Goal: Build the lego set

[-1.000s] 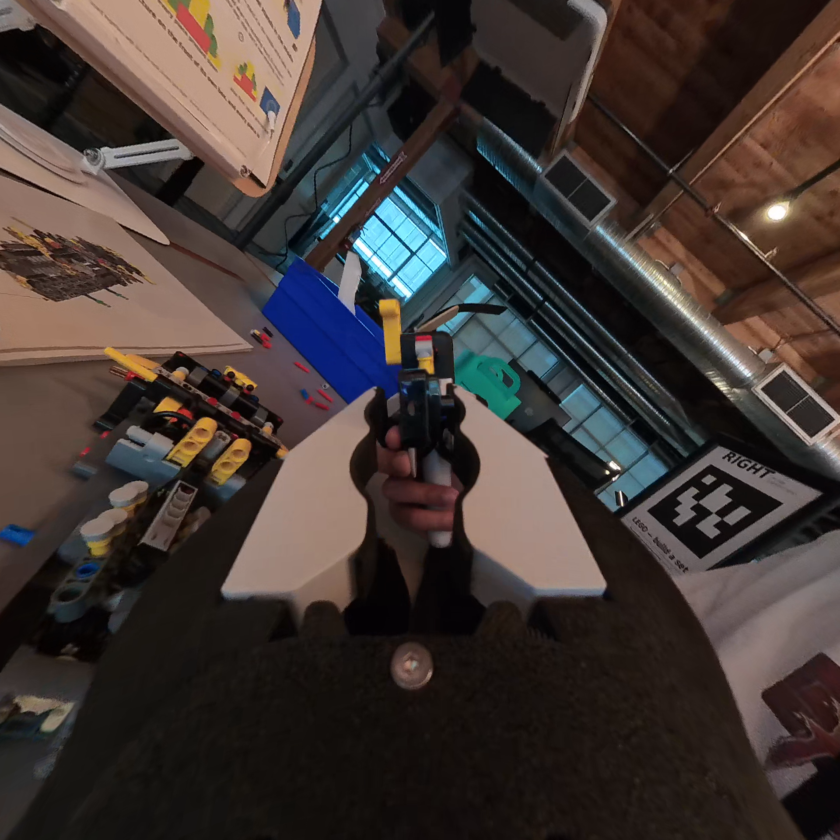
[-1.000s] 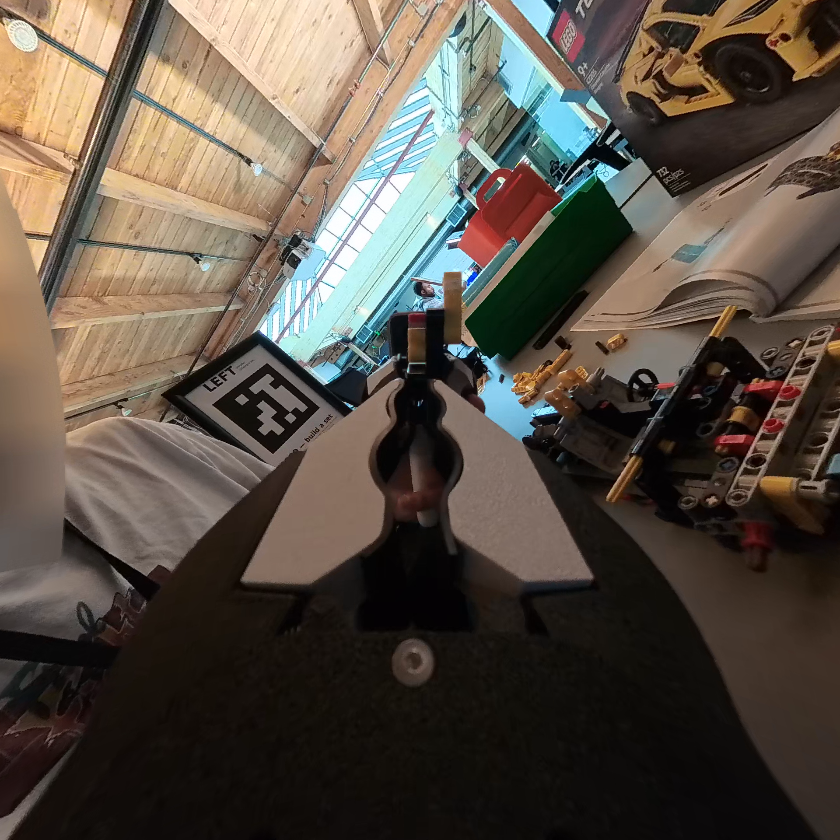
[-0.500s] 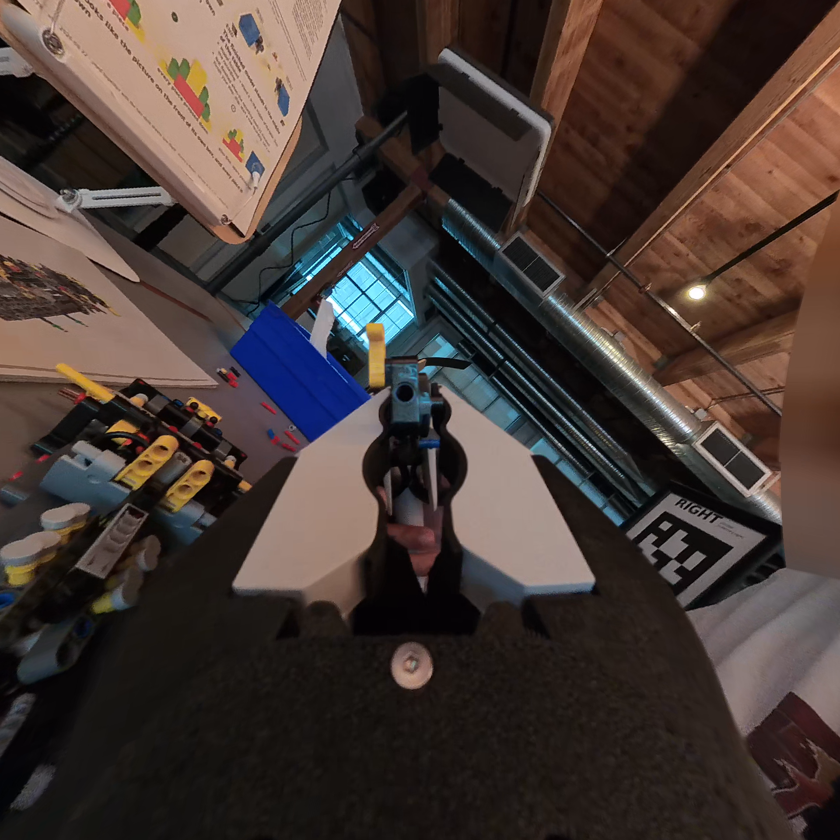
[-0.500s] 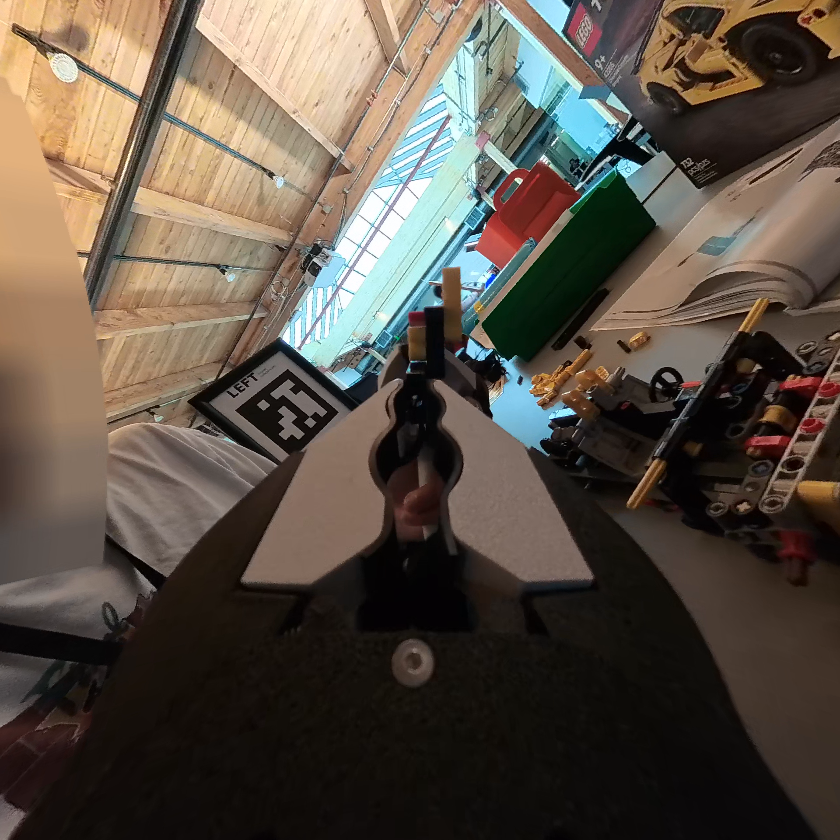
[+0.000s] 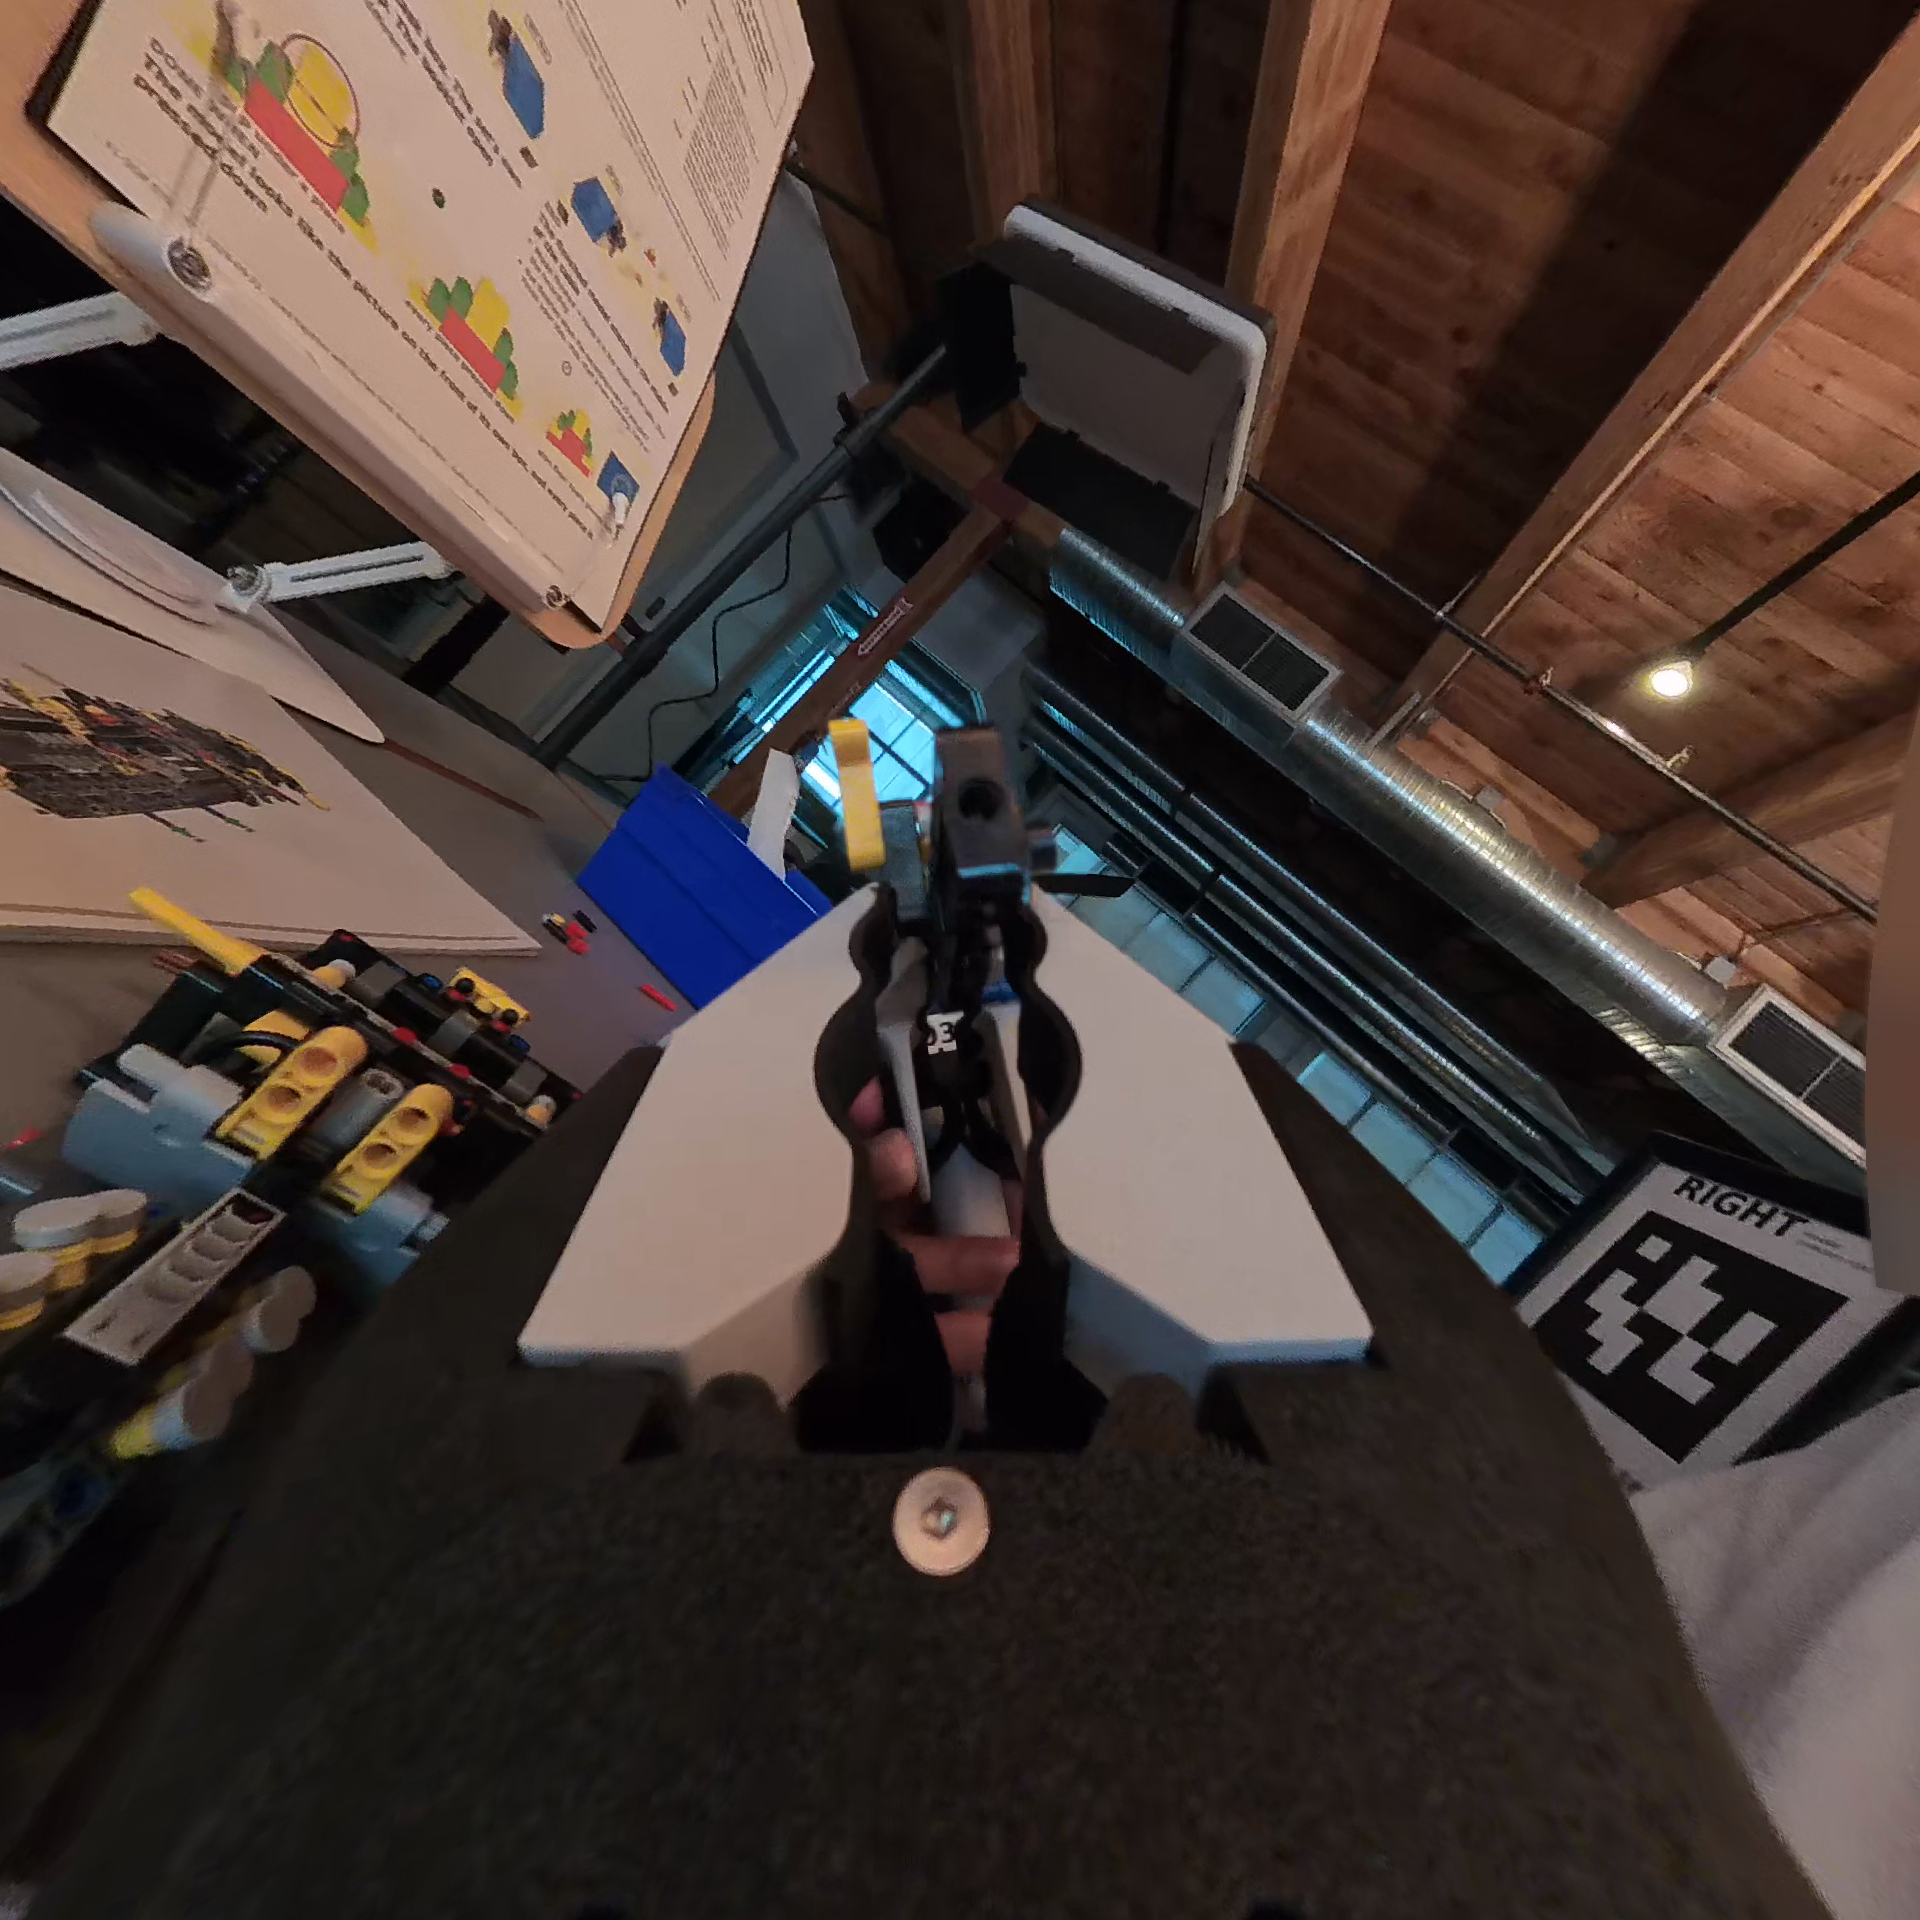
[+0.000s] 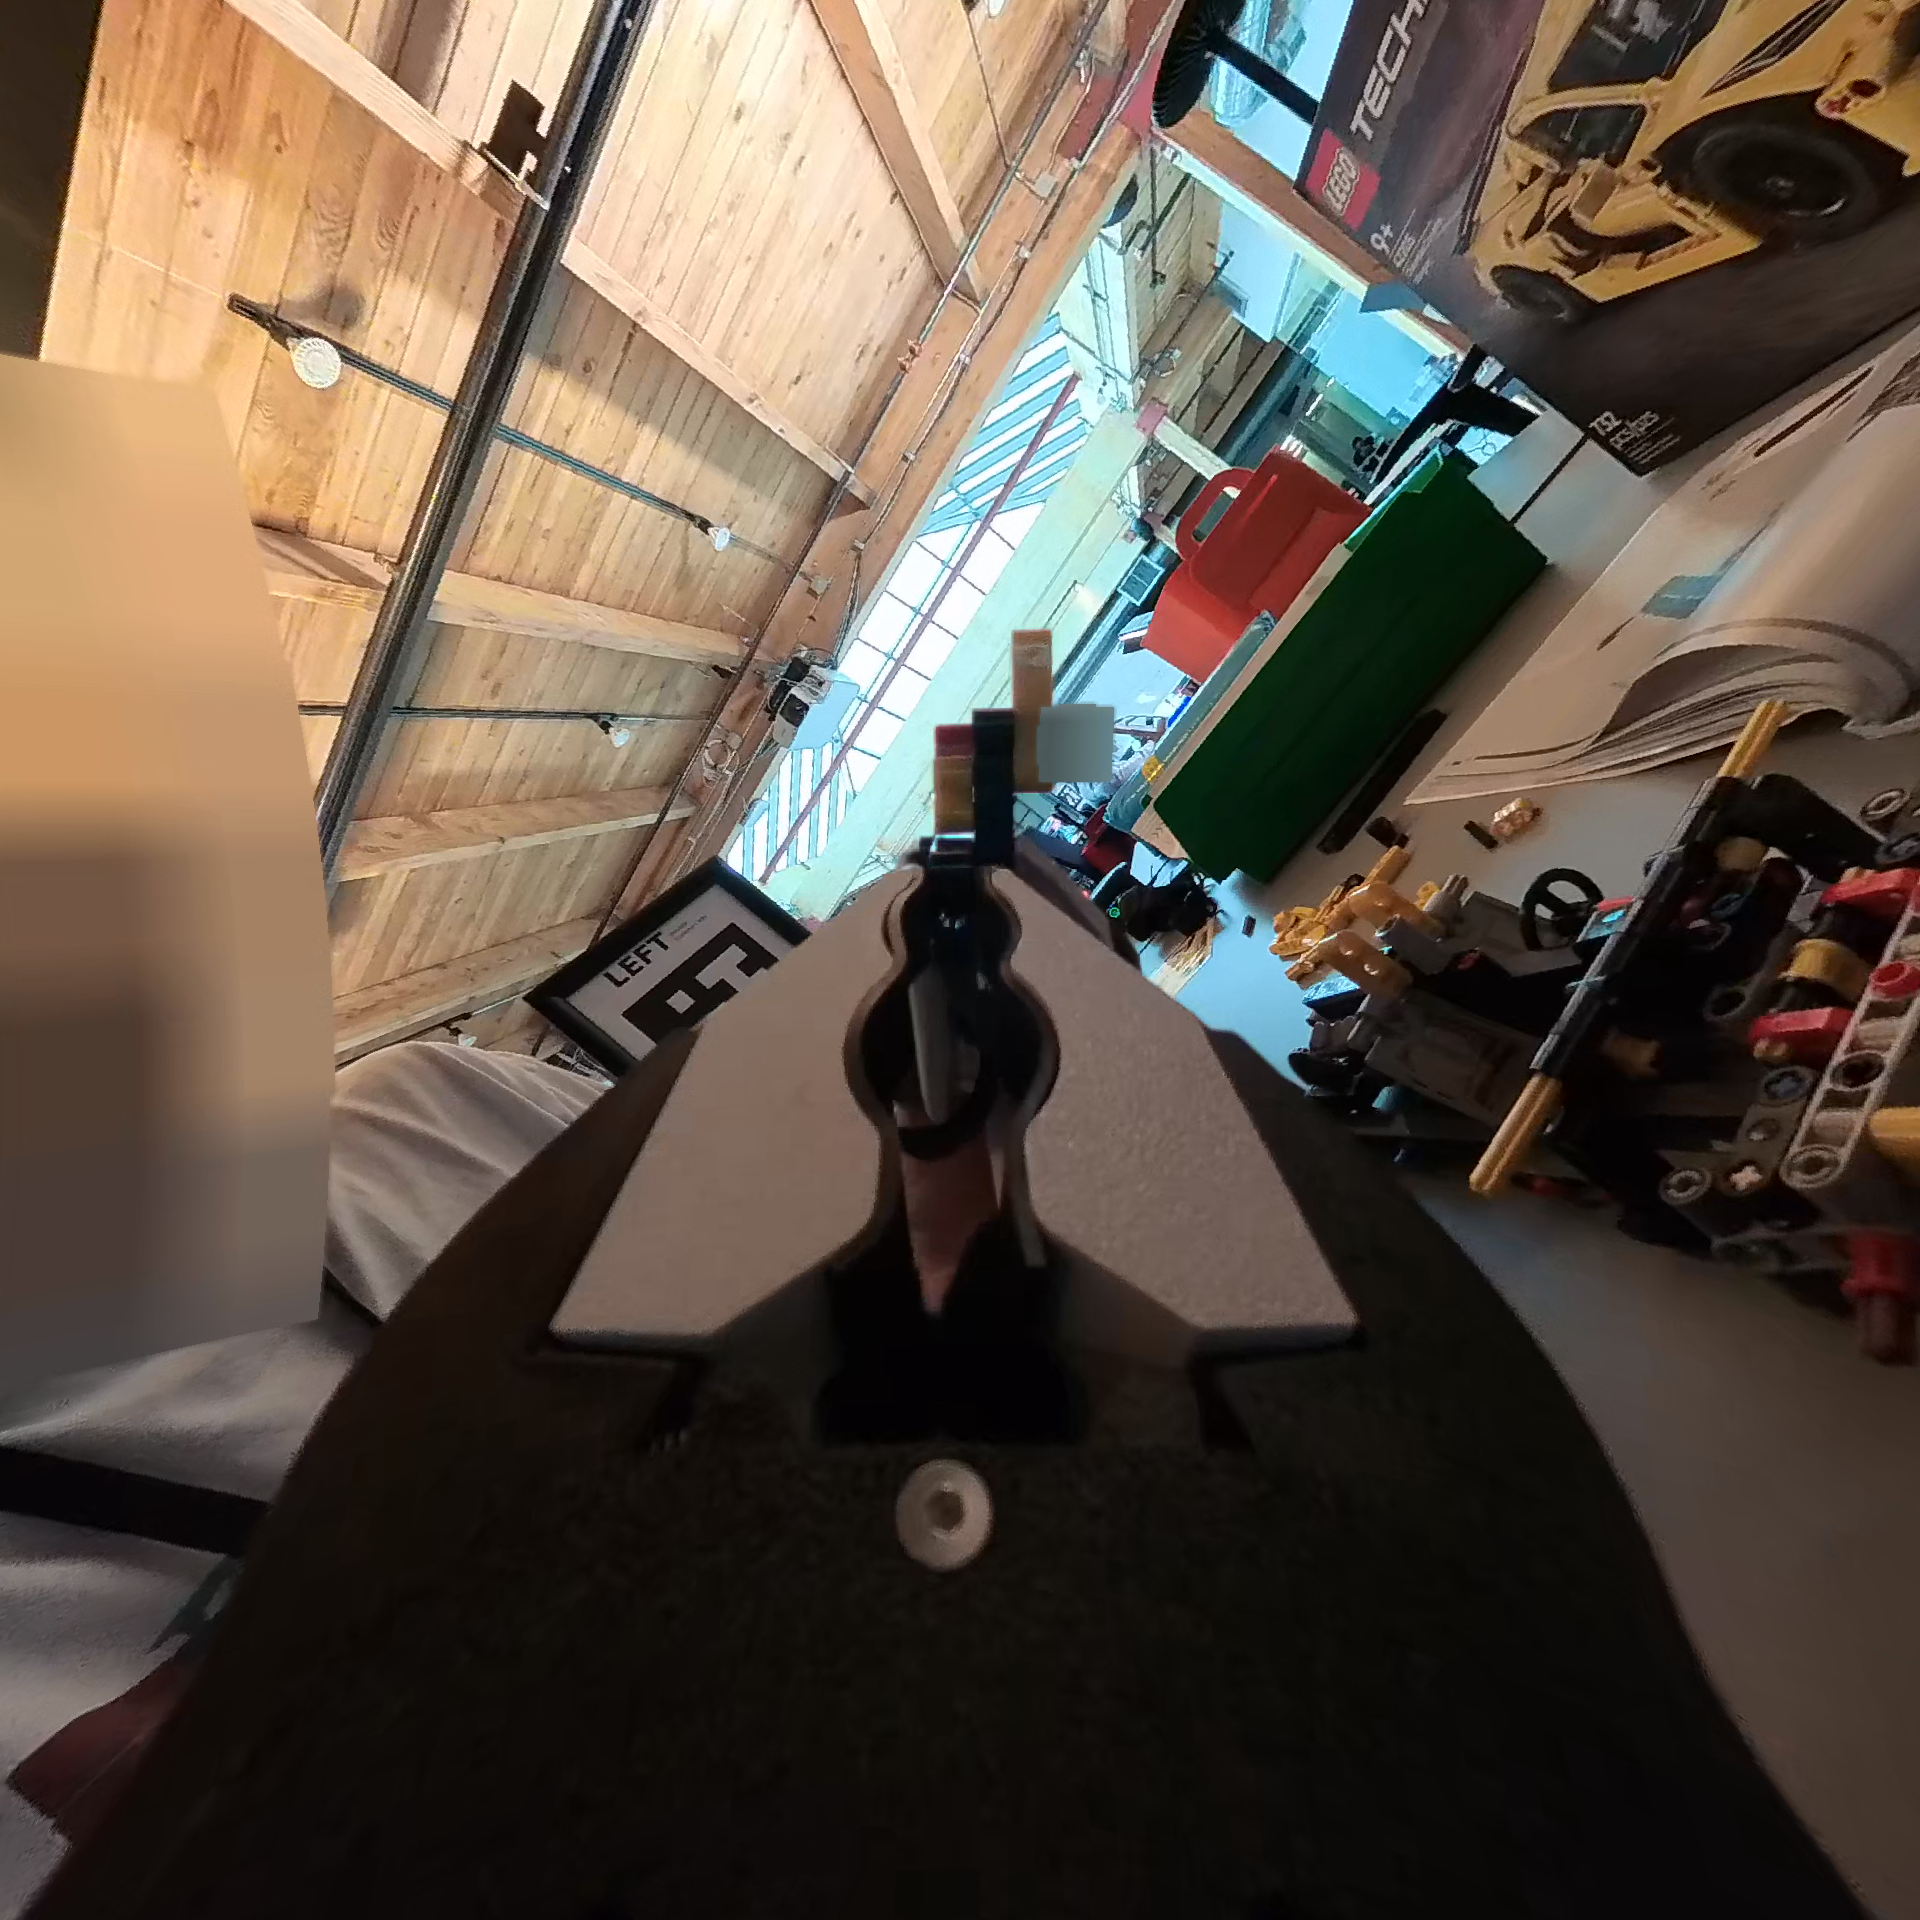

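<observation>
Both grippers are raised above the table, face each other and grip one small lego sub-assembly. In the left wrist view my left gripper (image 5: 958, 906) is shut on the sub-assembly (image 5: 975, 816), a black block with a round hole, with a yellow piece (image 5: 858, 795) at its left. In the right wrist view my right gripper (image 6: 961, 875) is shut on the same sub-assembly (image 6: 992, 774); its black, red and tan parts stick out past the tips. A person's fingers (image 5: 894, 1153) show through the gap behind it.
The partly built lego car chassis (image 5: 312, 1091) lies on the grey table and shows in the right wrist view (image 6: 1714, 1039) too. An open instruction booklet (image 6: 1714, 644), a blue bin (image 5: 686, 894), a green bin (image 6: 1351, 675), a red container (image 6: 1247, 582) and the set's box (image 6: 1610, 156) stand behind. Only a small space, under 4 cm, lies between the two pairs of fingers.
Both grippers stay shut on the sub-assembly and have tilted and shifted slightly. The sub-assembly has turned, so the left wrist view now faces a black block with a hole.
</observation>
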